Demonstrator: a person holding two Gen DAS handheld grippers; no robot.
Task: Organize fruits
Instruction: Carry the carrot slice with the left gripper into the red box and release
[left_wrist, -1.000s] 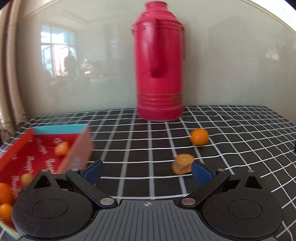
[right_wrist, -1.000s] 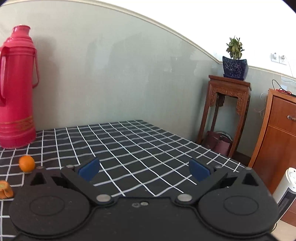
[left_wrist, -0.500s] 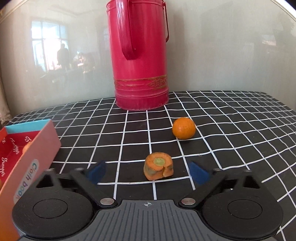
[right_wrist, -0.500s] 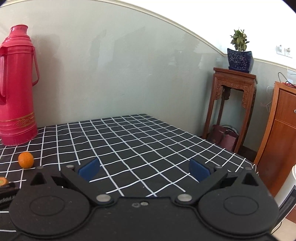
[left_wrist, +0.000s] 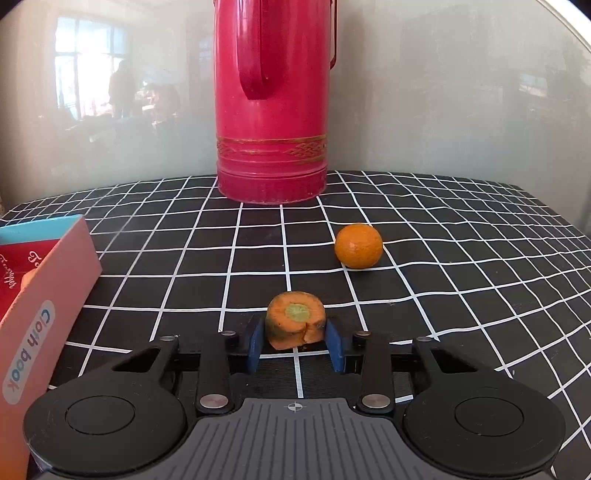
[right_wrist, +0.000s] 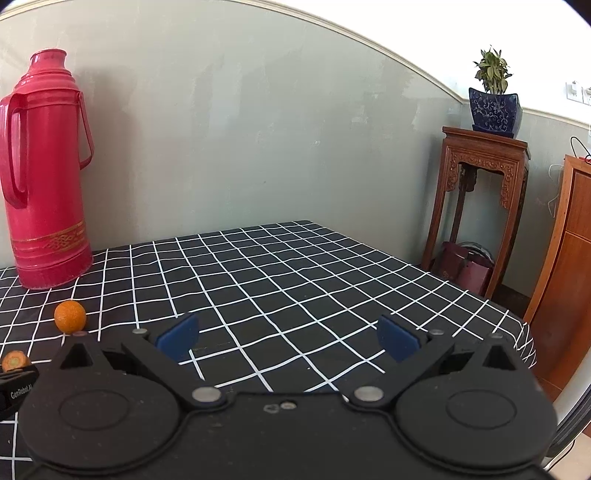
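My left gripper (left_wrist: 295, 341) is shut on an orange carrot chunk (left_wrist: 295, 325) with a green core, which rests on the checked tablecloth. A small orange (left_wrist: 358, 245) lies beyond it to the right. The red box (left_wrist: 40, 295) with a pink wall stands at the left; a bit of fruit shows over its wall. In the right wrist view my right gripper (right_wrist: 288, 338) is open and empty above the cloth; the orange (right_wrist: 70, 316) and the carrot chunk (right_wrist: 14, 361) show at the far left.
A tall red thermos (left_wrist: 273, 103) stands at the back against the wall, also in the right wrist view (right_wrist: 44, 177). The table's right edge (right_wrist: 517, 325) drops off towards a wooden plant stand (right_wrist: 484, 184) and a cabinet (right_wrist: 569, 266).
My left gripper moved away from the box to the carrot chunk and closed its jaws on it. My right gripper stayed open and shifted only slightly.
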